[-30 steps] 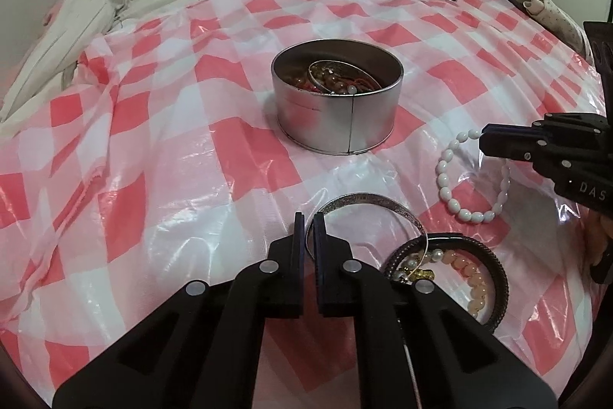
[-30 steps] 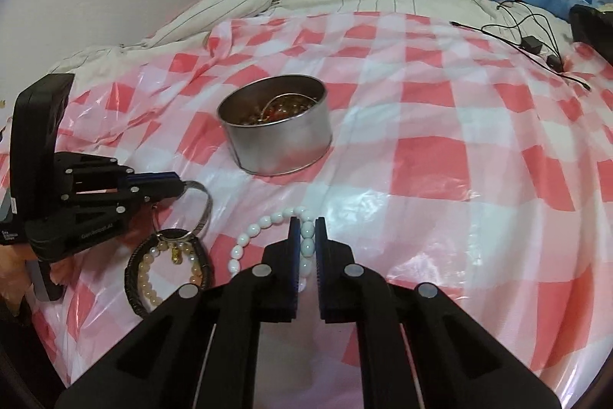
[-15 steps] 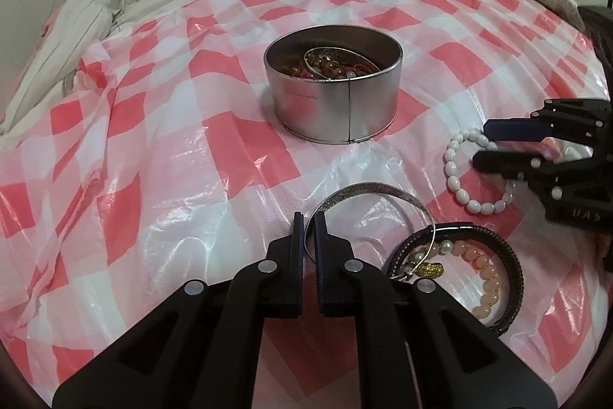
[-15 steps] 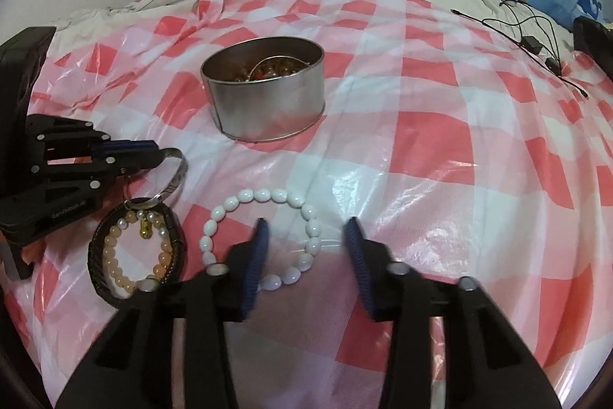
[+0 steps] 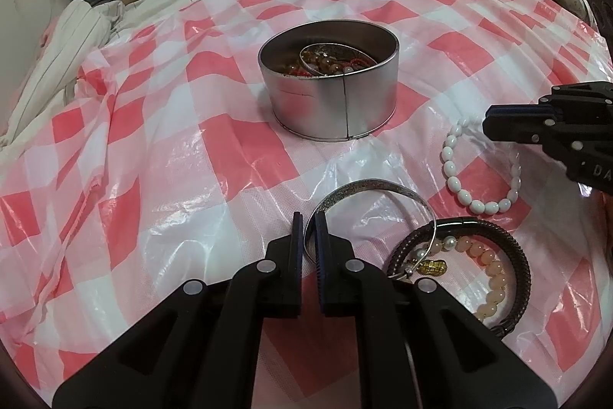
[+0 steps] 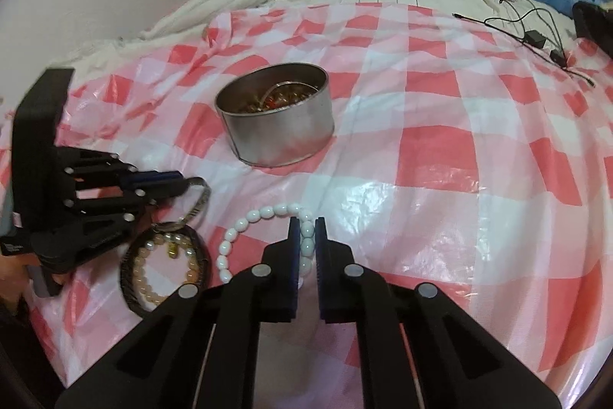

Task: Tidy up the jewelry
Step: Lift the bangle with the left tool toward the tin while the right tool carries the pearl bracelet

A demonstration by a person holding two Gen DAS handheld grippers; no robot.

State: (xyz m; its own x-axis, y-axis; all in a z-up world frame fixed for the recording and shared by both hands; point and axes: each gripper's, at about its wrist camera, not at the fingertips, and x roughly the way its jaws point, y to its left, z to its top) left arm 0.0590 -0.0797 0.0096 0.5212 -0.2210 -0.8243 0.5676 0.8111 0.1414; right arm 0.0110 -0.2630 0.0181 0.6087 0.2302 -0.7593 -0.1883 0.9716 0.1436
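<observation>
Clamped on silver bangle (image 5: 373, 188) by left gripper (image 5: 309, 222), right gripper (image 6: 307, 230) closing over white bead bracelet (image 6: 253, 217), both for lifting toward tin (image 6: 276, 125) at twelve o'clock.

Left gripper (image 5: 309, 217): angled steeply down, jaws drawn nearly together, pinching the thin rim of the silver bangle (image 5: 367, 188) between the pads.
Left fingers (image 6: 161, 179): seen from the side, lying close and parallel, tips on that same bangle.
Right gripper (image 6: 305, 223): also tipped down, jaws closing, a narrow gap showing, beads of the white bracelet (image 6: 245, 230) sitting between the pads.
Right fingers (image 5: 509, 119): reaching in from the right edge, stacked tight, tips at the bracelet's far side.
Hand: a sliver of skin shows behind the left gripper's body, blurred.
</observation>
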